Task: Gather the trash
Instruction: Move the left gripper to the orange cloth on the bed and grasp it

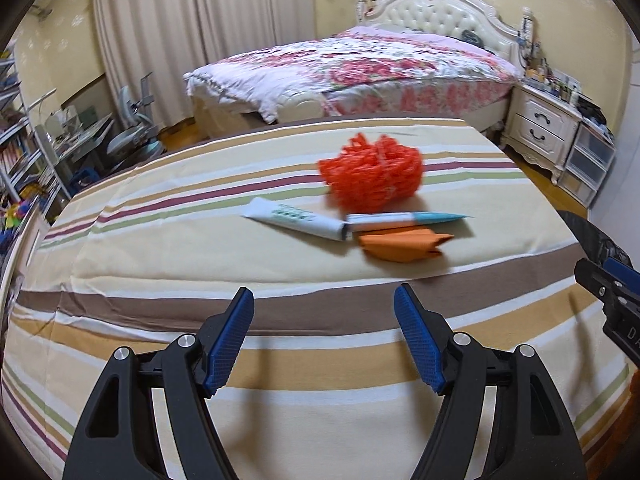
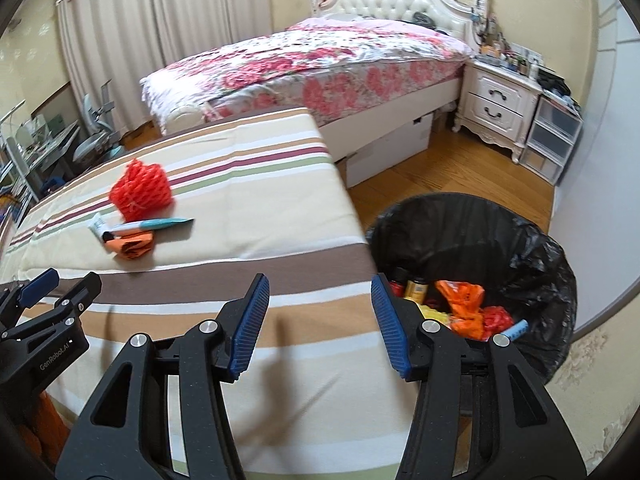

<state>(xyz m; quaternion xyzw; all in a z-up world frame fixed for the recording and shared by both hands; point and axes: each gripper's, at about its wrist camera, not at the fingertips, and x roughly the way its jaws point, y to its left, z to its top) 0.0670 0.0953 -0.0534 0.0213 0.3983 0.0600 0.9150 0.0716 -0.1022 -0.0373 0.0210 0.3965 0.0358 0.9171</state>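
On the striped table cloth (image 1: 160, 248) lie a red foam net (image 1: 372, 172), a white tube (image 1: 296, 224), a blue-tipped pen-like item (image 1: 404, 218) and an orange wrapper (image 1: 400, 245). They also show in the right wrist view: net (image 2: 140, 190), tube (image 2: 98, 226), pen-like item (image 2: 156, 224), wrapper (image 2: 134, 246). My left gripper (image 1: 324, 300) is open and empty, short of the items. My right gripper (image 2: 320, 286) is open and empty over the table's right edge, beside a black-lined trash bin (image 2: 472, 228) holding several pieces of trash.
A bed with a floral cover (image 2: 320, 60) stands behind the table. A white nightstand (image 2: 496, 104) and plastic drawers (image 2: 552, 136) stand at the right. A cardboard box (image 2: 388, 152) sits under the bed. A desk and chair (image 1: 132, 132) stand at the left.
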